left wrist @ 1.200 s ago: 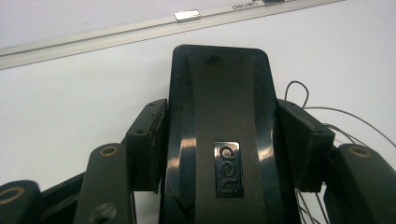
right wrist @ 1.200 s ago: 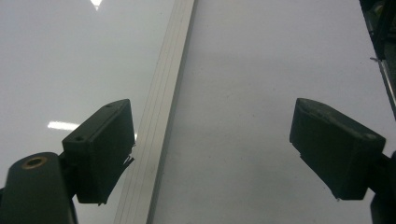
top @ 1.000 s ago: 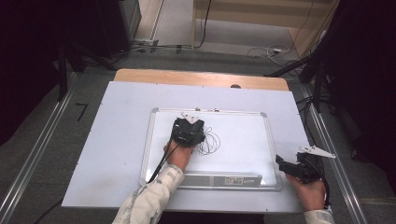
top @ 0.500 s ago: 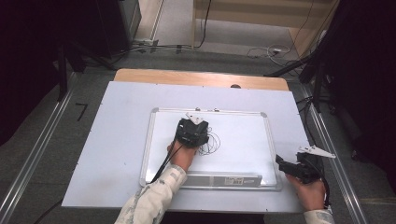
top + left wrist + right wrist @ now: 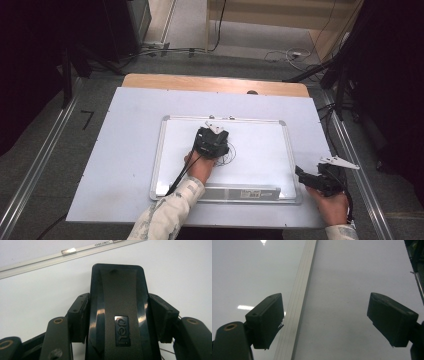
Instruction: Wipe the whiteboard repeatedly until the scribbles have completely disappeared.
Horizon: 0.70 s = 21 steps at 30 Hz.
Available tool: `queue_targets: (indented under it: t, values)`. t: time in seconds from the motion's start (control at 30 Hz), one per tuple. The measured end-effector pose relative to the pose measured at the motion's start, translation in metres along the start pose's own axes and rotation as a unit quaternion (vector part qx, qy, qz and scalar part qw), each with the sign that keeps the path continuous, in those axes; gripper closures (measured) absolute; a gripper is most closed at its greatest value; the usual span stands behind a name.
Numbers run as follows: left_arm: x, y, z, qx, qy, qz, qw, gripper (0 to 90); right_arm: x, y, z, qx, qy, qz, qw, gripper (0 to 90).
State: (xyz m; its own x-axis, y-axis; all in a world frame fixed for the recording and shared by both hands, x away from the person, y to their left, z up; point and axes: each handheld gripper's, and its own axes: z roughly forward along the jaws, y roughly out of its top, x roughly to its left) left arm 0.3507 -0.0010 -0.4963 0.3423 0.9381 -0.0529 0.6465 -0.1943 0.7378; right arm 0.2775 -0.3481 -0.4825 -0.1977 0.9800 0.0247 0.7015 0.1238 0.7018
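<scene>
A whiteboard [image 5: 260, 145] with a silver frame lies flat on the white table top. Thin black pen scribbles [image 5: 231, 152] mark its middle. My left gripper [image 5: 212, 142] rests over those scribbles, shut on a black eraser [image 5: 120, 297] with a "deli" badge. In the left gripper view both pads [image 5: 79, 315] press the eraser's sides, and the eraser lies against the board surface. My right gripper [image 5: 306, 176] sits at the board's lower right corner. It is open, with nothing between its fingers [image 5: 268, 320]. The board's frame strip [image 5: 299, 302] runs beneath it.
A pen tray [image 5: 240, 191] runs along the board's near edge. The white table top [image 5: 125, 150] has a wooden strip [image 5: 215, 84] at its far side. Metal rails [image 5: 45, 160] flank the table, and cables [image 5: 290, 52] lie on the floor beyond.
My left gripper has slid a little to the right across the board with the eraser. The right gripper has stayed where it was.
</scene>
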Motion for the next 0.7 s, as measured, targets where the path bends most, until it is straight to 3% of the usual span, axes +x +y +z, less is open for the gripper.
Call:
queue_targets:
  t: [0.7]
  values:
    - [-0.015, 0.006, 0.007, 0.002, -0.008, 0.012, 0.9999, 40.1, -0.001, 0.0, 0.0, -0.001, 0.002, 0.001, 1.0, 12.7]
